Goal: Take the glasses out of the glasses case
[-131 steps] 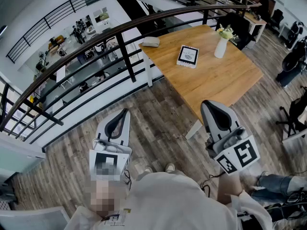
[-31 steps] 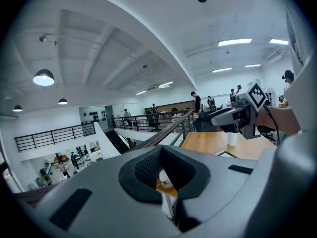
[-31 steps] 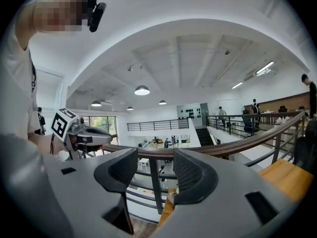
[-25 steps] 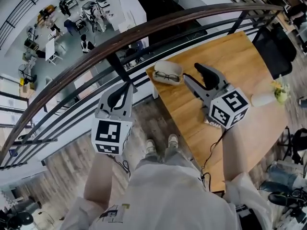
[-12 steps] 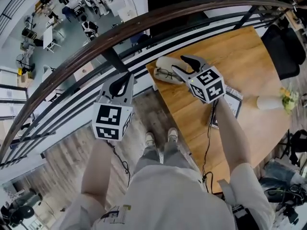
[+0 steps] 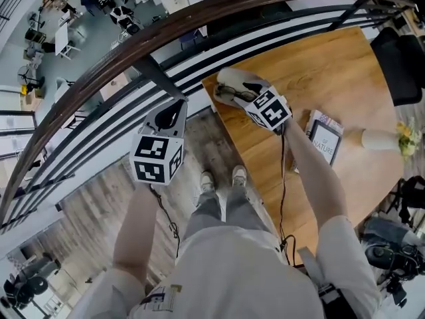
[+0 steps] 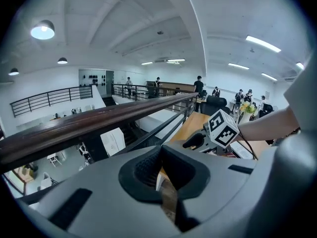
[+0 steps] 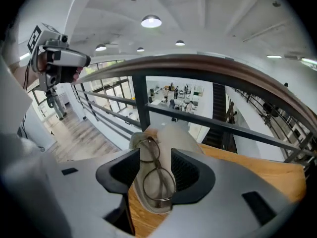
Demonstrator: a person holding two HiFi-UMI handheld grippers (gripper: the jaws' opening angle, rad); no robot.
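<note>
An open pale glasses case (image 6: pixel 229 80) lies on the near-left corner of the wooden table (image 6: pixel 299 72), with thin-rimmed glasses (image 6: pixel 226 94) in it. My right gripper (image 6: pixel 246 89) points down over the case. In the right gripper view the glasses (image 8: pixel 157 182) and the case (image 8: pixel 173 135) lie between the jaws of my right gripper (image 8: pixel 157 168). Those jaws have just been closing, and a gap still shows beside the frame. My left gripper (image 6: pixel 174 106) hovers off the table beside the railing, jaws together and empty; it shows as (image 7: pixel 166 175) in its own view.
A dark curved handrail with black bars (image 6: pixel 133 52) runs just behind the table corner, with a drop to a lower floor beyond. A book (image 6: pixel 325 138) and a white vase with flowers (image 6: pixel 382 138) stand further right on the table.
My right gripper has come down and leftward from beside the case to directly over it. The left gripper has sunk a little and stays off the table.
</note>
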